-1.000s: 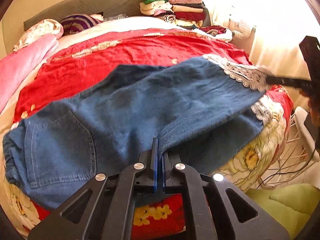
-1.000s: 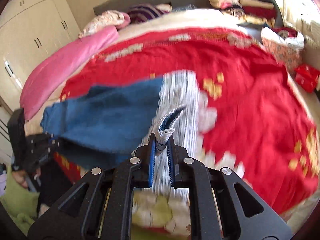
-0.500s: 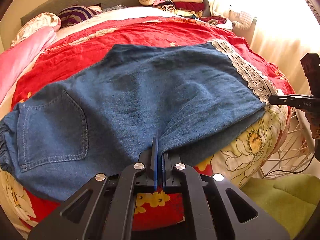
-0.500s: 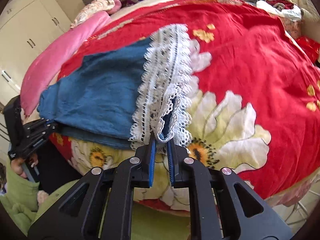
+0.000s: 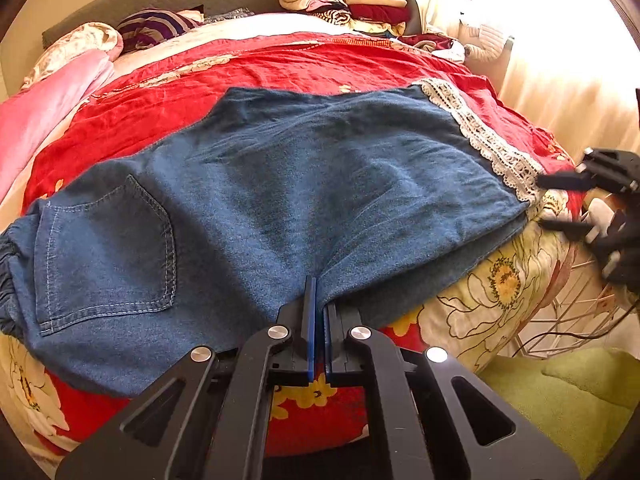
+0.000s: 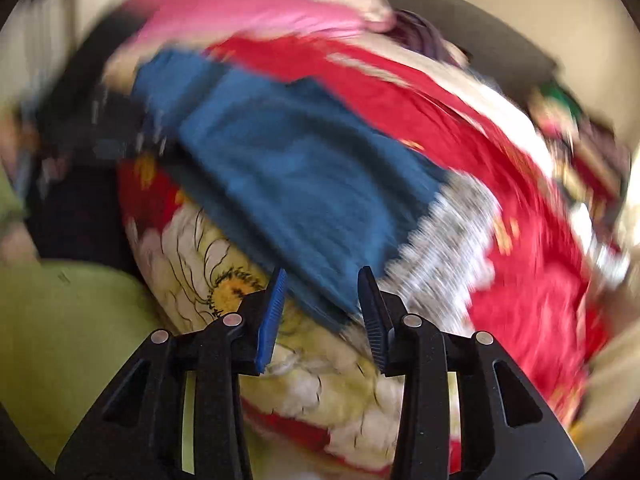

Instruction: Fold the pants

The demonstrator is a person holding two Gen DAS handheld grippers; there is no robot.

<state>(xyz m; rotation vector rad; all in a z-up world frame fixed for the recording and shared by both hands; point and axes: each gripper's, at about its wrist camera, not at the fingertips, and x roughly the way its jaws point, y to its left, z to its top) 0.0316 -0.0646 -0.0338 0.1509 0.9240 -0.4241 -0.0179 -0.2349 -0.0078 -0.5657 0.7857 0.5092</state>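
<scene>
Pants: blue denim pants with a white lace hem (image 5: 280, 200) are lying spread flat across a red bedspread printed with large cream flowers (image 5: 280, 64); from the left wrist camera the elastic waistband and a stitched back pocket are sitting at 9 o'clock and the lace hem is running out toward 3 o'clock.
Left gripper: the black two-finger left gripper with blue pads (image 5: 318, 312) is pinching the near edge of the denim at 6 o'clock, its jaws pressed tight on the fabric.
Right gripper: the black right gripper (image 6: 322, 304) is opening, its jaws standing apart; the denim corner is lying between and just beyond the tips, and the pads are not pressing on it.
Right gripper from the left view: it is showing at 3 o'clock (image 5: 560, 200), just beside the lace hem at the bed's corner.
Hard to make out: the right wrist view is smeared with motion blur, so the lace trim (image 6: 448, 240) is reading as grey streaks at 3 o'clock of the denim; whether the fabric is touching either pad cannot be told.
Cut off: the waistband is slipping out of the left view's edge.
Pose: both grippers are pointing steeply down at the bed; the hands holding them are barely showing.
Background: a stack of folded clothes (image 5: 348, 0) is sitting at 12 o'clock.
</scene>
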